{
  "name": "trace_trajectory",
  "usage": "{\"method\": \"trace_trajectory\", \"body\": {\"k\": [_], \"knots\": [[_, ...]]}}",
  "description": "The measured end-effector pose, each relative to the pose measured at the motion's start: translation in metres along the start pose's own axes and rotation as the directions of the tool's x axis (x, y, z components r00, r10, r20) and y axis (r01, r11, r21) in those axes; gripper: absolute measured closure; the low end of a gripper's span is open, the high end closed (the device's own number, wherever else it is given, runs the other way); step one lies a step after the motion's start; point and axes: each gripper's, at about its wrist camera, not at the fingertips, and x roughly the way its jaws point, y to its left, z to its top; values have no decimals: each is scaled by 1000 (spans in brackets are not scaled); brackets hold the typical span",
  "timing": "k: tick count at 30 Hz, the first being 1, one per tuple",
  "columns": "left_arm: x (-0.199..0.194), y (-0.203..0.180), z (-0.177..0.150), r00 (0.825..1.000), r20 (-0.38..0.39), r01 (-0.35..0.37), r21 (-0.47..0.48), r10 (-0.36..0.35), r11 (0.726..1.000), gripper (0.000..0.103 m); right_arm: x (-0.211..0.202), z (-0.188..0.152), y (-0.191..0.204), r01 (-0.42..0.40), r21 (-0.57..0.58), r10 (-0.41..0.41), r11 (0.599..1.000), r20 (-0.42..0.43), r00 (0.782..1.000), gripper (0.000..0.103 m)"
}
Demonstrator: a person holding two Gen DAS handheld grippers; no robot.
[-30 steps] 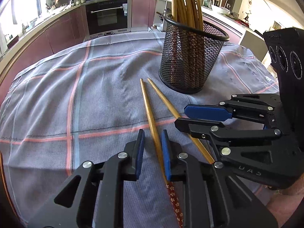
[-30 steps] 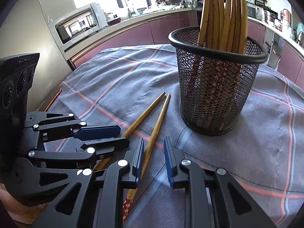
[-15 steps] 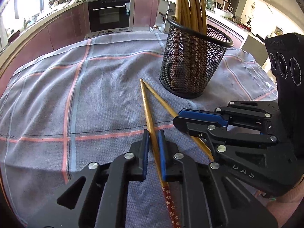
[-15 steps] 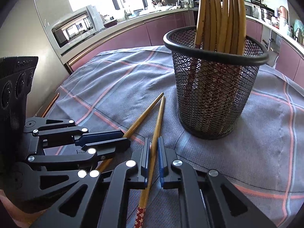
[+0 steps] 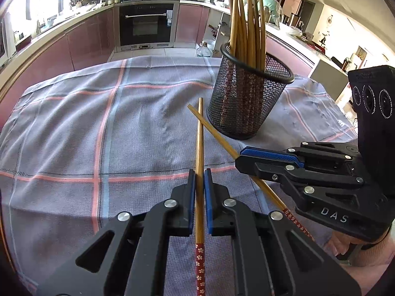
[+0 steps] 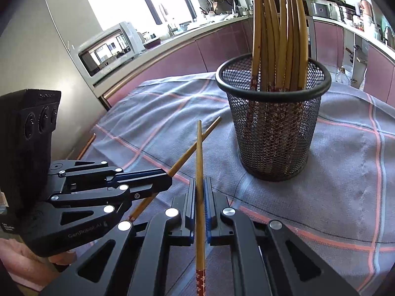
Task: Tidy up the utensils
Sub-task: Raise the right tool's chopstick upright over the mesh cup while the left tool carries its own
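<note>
The left gripper [image 5: 200, 187] has its jaws pinching a bamboo chopstick [image 5: 199, 153] between the blue pads, which press against the stick on both sides. The stick runs straight ahead out of the jaws, its plain tip pointing toward the mesh holder [image 5: 249, 98], and its red flowered end trails back under the gripper body.

The right gripper [image 6: 200, 197] likewise has its jaws closed on a second chopstick [image 6: 199, 162], which juts forward from between the pads, with the red patterned end behind them.

Ahead of both pairs of jaws the two sticks cross near their tips; in the left wrist view the second chopstick [image 5: 217, 133] passes under the held one, slanting off to the right of the jaws and into the right gripper [image 5: 249, 159]. In the right wrist view the first chopstick [image 6: 197, 145] slants off to the left of the jaws toward the left gripper [image 6: 158, 185]. Whether either stick is lifted off the cloth I cannot tell.

The mesh holder [image 6: 274, 128] stands upright ahead and to the right of both pairs of jaws, near the crossed tips but apart from them. It holds a bundle of chopsticks [image 6: 279, 37] standing tips up. Everything rests on a worktop covered by a grey checked cloth [image 5: 98, 128] with pink lines.
</note>
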Motion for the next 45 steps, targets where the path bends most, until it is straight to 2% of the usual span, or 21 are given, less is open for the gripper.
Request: {"method": "trace_trajectory", "body": {"k": [15, 31, 45], "knots": [[-30, 1, 4, 998, 58, 35, -13, -34, 999, 95, -29, 2, 3, -38, -2, 38, 999, 79, 996, 98], [-62, -7, 14, 990, 132, 53, 3, -53, 999, 95, -58, 12, 7, -40, -18, 42, 999, 170, 985, 98], [-98, -12, 30, 970, 223, 92, 17, -94, 996, 95, -89, 24, -2, -21, -32, 29, 999, 271, 962, 98]]}}
